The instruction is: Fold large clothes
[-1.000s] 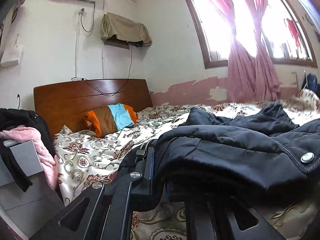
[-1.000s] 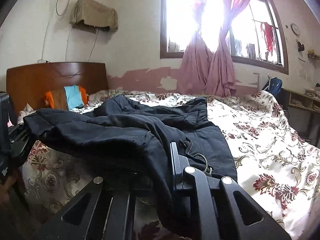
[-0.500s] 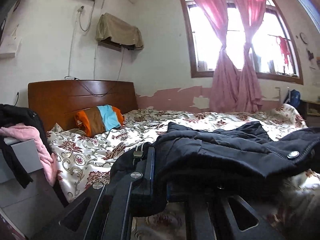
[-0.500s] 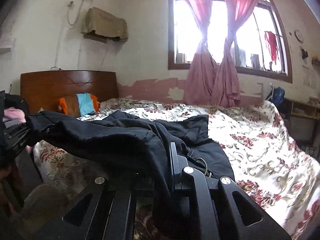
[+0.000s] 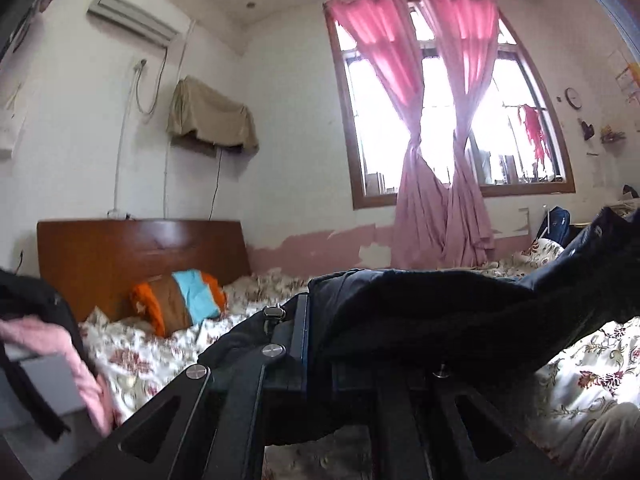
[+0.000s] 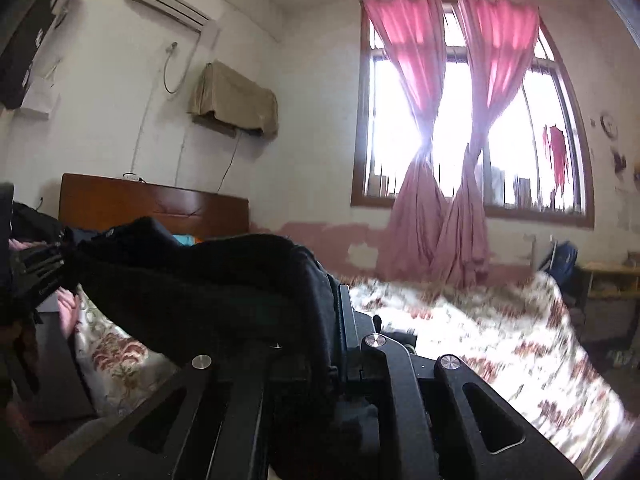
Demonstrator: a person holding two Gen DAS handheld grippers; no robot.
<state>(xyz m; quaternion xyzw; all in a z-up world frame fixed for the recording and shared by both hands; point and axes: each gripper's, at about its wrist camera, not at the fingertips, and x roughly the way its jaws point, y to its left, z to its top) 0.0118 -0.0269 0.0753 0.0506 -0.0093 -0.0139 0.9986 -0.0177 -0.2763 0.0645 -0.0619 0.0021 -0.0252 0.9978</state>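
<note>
A large black jacket (image 5: 440, 312) hangs stretched between my two grippers above the floral bedspread (image 5: 592, 384). My left gripper (image 5: 316, 344) is shut on one edge of the jacket; the cloth drapes over its right finger and hides it. My right gripper (image 6: 320, 332) is shut on the other edge of the jacket (image 6: 208, 280), which runs off to the left towards the left gripper (image 6: 36, 276). The jacket is lifted off the bedspread (image 6: 480, 344).
A wooden headboard (image 5: 132, 256) and an orange, brown and blue pillow (image 5: 180, 300) are at the bed's head. Pink and black clothes (image 5: 48, 340) lie on a grey stand at the left. A window with pink curtains (image 5: 440, 184) is behind the bed.
Both grippers have risen and tilted up with the jacket. The jacket has come up off the bed and now hangs taut between them.
</note>
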